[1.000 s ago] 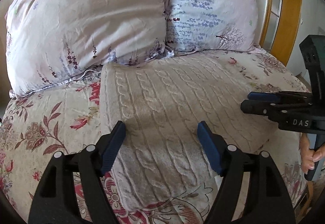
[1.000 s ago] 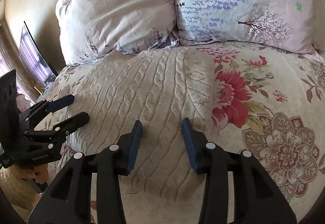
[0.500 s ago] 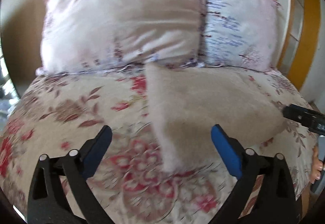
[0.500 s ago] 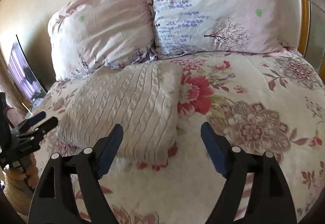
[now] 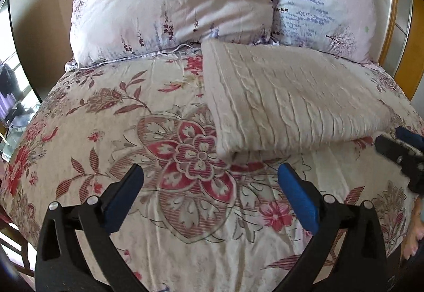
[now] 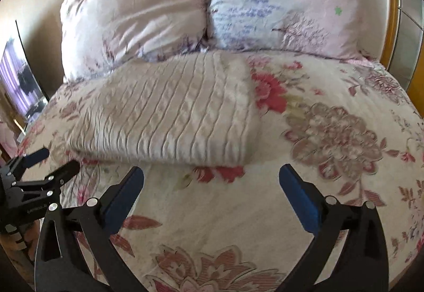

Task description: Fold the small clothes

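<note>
**Cable-knit sweater folded, both grippers clear**

The cable-knit sweater (image 5: pixel 286 101) lies as a thick cream rectangle on the floral bedspread (image 5: pixel 159 159), upper right of the left view, its far edge against the pillows (image 5: pixel 172 0). Left hand-held gripper (image 5: pixel 210 194) and right hand-held gripper (image 6: pixel 210 194) hover spread and empty, probably because the fold looks finished.

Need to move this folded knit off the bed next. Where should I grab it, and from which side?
Take the cable-knit sweater at its near folded edge, coming in low from the bed's foot. That edge faces the open right tool and lifts slightly off the floral bedspread, so one finger could likely slide underneath.
</note>
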The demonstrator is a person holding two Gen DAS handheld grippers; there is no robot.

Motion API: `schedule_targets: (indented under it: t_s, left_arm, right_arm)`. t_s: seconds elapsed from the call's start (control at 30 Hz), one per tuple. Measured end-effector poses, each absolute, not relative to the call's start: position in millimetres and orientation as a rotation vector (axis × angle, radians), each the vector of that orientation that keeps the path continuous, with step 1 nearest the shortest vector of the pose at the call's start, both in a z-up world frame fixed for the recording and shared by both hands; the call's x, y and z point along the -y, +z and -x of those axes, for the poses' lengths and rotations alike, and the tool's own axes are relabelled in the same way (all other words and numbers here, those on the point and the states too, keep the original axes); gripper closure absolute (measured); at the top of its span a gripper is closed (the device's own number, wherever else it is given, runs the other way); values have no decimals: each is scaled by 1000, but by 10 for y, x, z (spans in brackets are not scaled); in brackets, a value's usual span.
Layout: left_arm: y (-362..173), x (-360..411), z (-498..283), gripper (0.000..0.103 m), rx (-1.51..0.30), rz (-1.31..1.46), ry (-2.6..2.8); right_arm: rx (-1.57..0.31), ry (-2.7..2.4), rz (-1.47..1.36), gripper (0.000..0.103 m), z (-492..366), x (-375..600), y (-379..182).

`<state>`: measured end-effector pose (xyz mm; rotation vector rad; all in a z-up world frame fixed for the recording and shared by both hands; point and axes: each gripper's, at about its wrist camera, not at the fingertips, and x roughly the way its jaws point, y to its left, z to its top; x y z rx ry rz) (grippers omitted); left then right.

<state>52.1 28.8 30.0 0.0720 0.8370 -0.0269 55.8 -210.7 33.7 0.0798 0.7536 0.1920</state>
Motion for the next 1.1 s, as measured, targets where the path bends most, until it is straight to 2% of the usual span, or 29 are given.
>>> schedule_targets:
  t_s: [0.27,1.1]
  left_arm:
    - [109,-224,-617,2,-927,-58,-35]
    - [62,-213,-643,2,-938,-58,-37]
  right_arm:
    - [-871,123,-21,1,-651,1998,66]
    - [-872,104,10,1,-625,1981,24]
